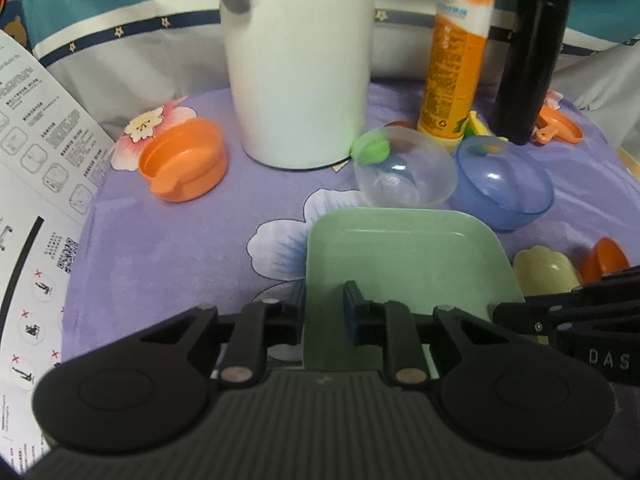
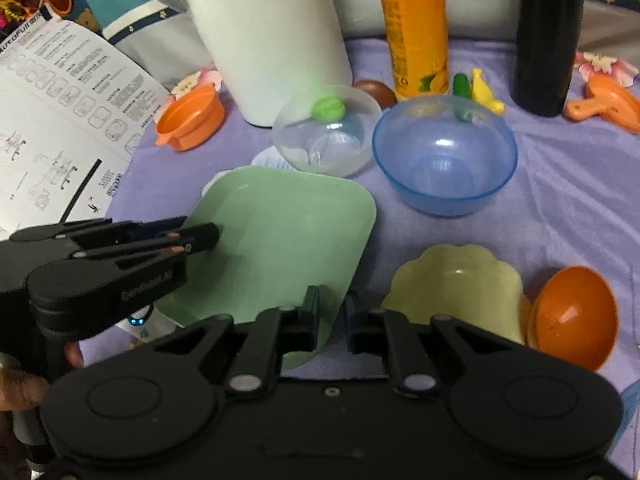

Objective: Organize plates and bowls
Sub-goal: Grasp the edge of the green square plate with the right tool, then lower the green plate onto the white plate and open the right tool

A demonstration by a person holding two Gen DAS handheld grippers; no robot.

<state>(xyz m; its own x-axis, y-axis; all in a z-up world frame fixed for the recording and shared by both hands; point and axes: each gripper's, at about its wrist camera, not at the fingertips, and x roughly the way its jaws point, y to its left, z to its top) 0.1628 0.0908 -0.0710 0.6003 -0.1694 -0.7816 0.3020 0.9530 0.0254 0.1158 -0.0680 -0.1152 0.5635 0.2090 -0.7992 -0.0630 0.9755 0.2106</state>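
A square green plate (image 1: pixel 404 264) (image 2: pixel 280 240) is lifted above the purple flowered cloth (image 1: pixel 168 248). My left gripper (image 1: pixel 325 304) is shut on the plate's near-left edge, also showing in the right wrist view (image 2: pixel 200 236). My right gripper (image 2: pixel 331 312) is shut on the plate's right edge, its body showing at the right of the left wrist view (image 1: pixel 580 312). Behind stand a clear bowl (image 1: pixel 404 166) (image 2: pixel 326 136) and a blue bowl (image 1: pixel 502 180) (image 2: pixel 444 152). A pale yellow scalloped bowl (image 2: pixel 456 284) (image 1: pixel 544 272) and an orange bowl (image 2: pixel 572 316) lie at the right.
A white jug (image 1: pixel 298 60), an orange-yellow bottle (image 1: pixel 456 52) and a black flask (image 1: pixel 528 60) stand at the back. An orange lid (image 1: pixel 182 160) and an instruction sheet (image 1: pixel 36 200) lie at the left. An orange scoop (image 2: pixel 604 104) and small toy fruits (image 2: pixel 486 92) lie at the back right.
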